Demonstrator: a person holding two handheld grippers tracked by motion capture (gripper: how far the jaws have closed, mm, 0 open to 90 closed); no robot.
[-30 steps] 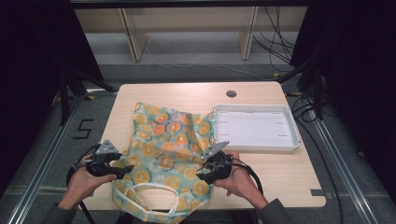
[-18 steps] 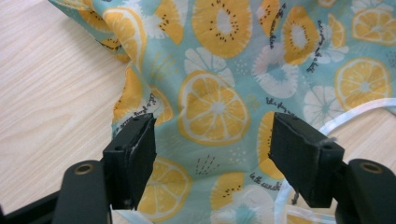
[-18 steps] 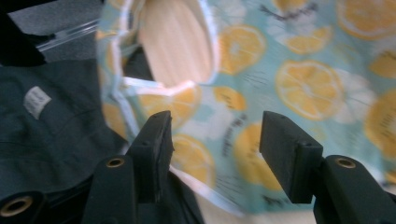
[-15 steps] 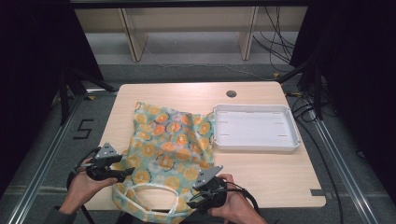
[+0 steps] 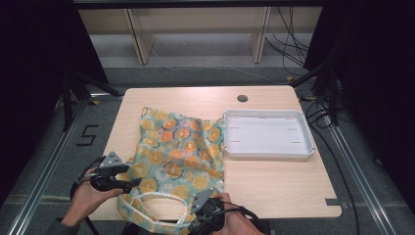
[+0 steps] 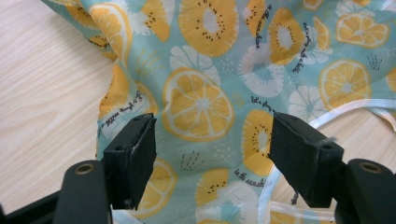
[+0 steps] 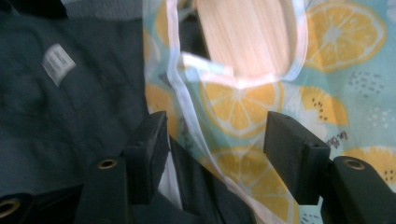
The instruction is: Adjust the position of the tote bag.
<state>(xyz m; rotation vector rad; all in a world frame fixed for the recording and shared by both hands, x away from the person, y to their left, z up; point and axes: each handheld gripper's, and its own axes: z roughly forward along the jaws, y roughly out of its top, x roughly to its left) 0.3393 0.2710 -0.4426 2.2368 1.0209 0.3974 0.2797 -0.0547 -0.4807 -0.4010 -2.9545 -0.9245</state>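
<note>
Since a second ago our right tongs [image 5: 208, 215] have slid toward the bench's [image 5: 274, 181] near edge, jaws just spreading over the turquoise citrus-print fabric apron's [image 5: 178, 149] white strap [image 7: 180, 88], so we pinch it squarely while our left tongs [image 5: 128, 183] hover spread above its hem.

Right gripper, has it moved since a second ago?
Yes. The right gripper has slid from the apron's right edge toward the table's near edge, its jaws opening, empty.

My left gripper [image 5: 128, 184] rests low, jaws spread wide — my right gripper [image 5: 198, 223] sits near my body, its jaws just opening.
</note>
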